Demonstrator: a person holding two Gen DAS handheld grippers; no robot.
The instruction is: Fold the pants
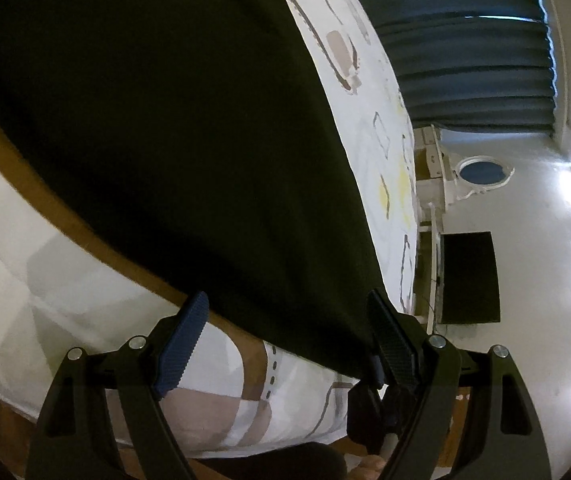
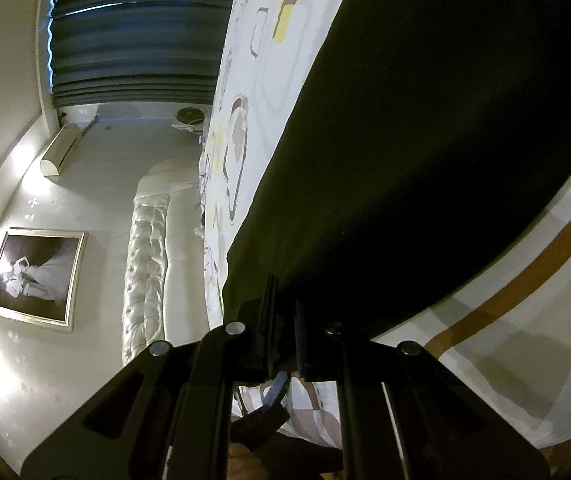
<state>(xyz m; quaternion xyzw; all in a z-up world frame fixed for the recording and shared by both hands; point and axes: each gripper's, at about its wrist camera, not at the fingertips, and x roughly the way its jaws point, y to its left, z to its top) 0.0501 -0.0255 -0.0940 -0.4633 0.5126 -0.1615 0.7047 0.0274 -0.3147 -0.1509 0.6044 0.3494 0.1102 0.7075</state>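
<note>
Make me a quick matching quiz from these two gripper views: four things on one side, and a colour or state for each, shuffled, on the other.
Things:
1 pants
2 left gripper
3 right gripper
4 curtain

States:
A open
B grey-blue, pleated
C black, spread on the bedsheet
D shut on the pants

Pairs: 1-C, 2-A, 3-D, 4-B
</note>
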